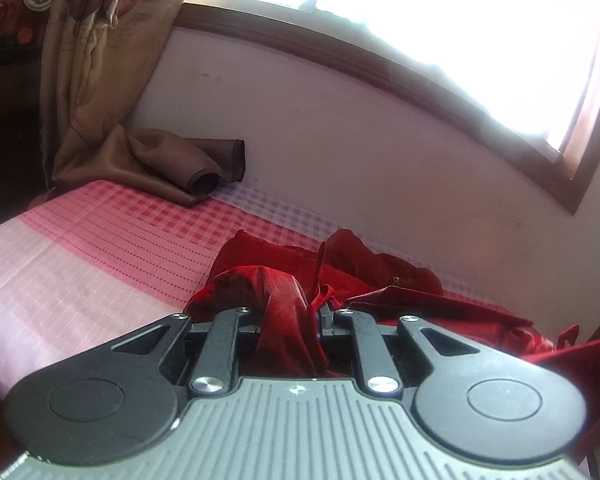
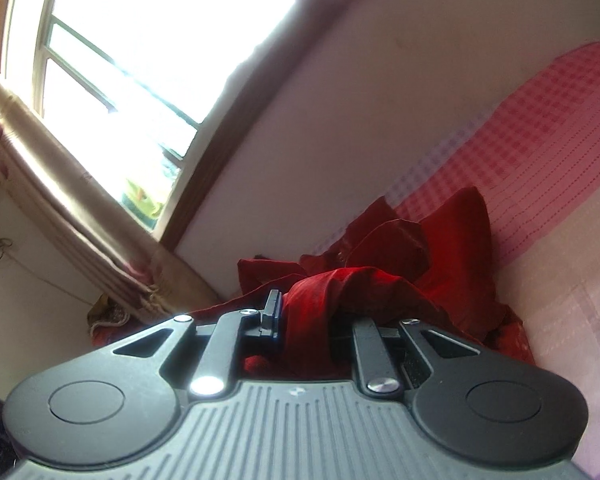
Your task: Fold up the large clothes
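Observation:
A large dark red garment (image 1: 384, 280) lies crumpled on a bed with a pink checked sheet (image 1: 100, 248), close to the wall. My left gripper (image 1: 288, 316) is shut on a bunched fold of the red garment, which fills the gap between the fingers and drapes toward the camera. In the right wrist view my right gripper (image 2: 304, 320) is shut on another fold of the same red garment (image 2: 432, 264), which heaps up just ahead of it. Both sets of fingertips are mostly hidden by cloth.
A white wall (image 1: 340, 128) runs along the bed's far side under a bright window with a brown frame (image 1: 440, 76). A brown curtain (image 1: 100, 80) hangs at the left, its end piled on the bed (image 1: 188, 164). Another curtain (image 2: 72, 200) hangs by the window in the right view.

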`<action>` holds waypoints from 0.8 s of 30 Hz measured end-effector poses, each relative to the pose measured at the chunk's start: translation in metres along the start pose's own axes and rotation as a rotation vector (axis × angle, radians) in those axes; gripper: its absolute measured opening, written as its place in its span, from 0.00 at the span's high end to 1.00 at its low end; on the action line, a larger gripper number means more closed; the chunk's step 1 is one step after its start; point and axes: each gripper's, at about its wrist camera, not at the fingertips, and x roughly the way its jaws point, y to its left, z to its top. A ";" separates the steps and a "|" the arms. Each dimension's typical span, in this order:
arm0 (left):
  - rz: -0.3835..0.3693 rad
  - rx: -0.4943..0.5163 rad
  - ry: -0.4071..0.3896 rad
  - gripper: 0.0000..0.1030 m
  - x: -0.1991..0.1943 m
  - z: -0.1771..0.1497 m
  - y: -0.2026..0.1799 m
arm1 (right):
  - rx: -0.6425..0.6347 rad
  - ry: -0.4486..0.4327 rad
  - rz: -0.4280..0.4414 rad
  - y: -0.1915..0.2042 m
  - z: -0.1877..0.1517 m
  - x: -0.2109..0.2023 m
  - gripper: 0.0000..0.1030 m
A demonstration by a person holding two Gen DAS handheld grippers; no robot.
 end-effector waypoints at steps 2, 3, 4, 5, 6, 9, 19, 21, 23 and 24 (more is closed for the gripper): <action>0.012 0.000 0.005 0.80 0.009 0.003 -0.003 | 0.011 0.000 -0.010 -0.003 0.004 0.008 0.85; 0.015 -0.001 0.008 0.80 0.013 0.005 -0.004 | 0.013 0.000 -0.015 -0.005 0.006 0.012 0.85; 0.021 0.001 0.009 0.80 0.017 0.006 -0.005 | 0.018 0.000 -0.021 -0.006 0.008 0.017 0.85; 0.029 0.006 0.008 0.79 0.021 0.007 -0.007 | 0.022 0.000 -0.027 -0.008 0.010 0.020 0.85; 0.033 0.006 0.008 0.79 0.023 0.008 -0.009 | 0.024 0.000 -0.031 -0.009 0.011 0.023 0.85; 0.046 0.008 0.011 0.76 0.034 0.010 -0.012 | 0.035 0.001 -0.046 -0.014 0.015 0.032 0.85; 0.078 0.020 0.035 0.72 0.066 0.018 -0.017 | 0.066 0.014 -0.099 -0.027 0.026 0.065 0.85; 0.075 0.011 0.042 0.70 0.072 0.020 -0.016 | 0.074 0.017 -0.110 -0.030 0.027 0.071 0.85; 0.078 0.012 0.046 0.70 0.076 0.020 -0.017 | 0.089 0.022 -0.116 -0.034 0.029 0.078 0.85; 0.077 0.012 0.047 0.70 0.078 0.021 -0.017 | 0.091 0.025 -0.123 -0.035 0.030 0.081 0.84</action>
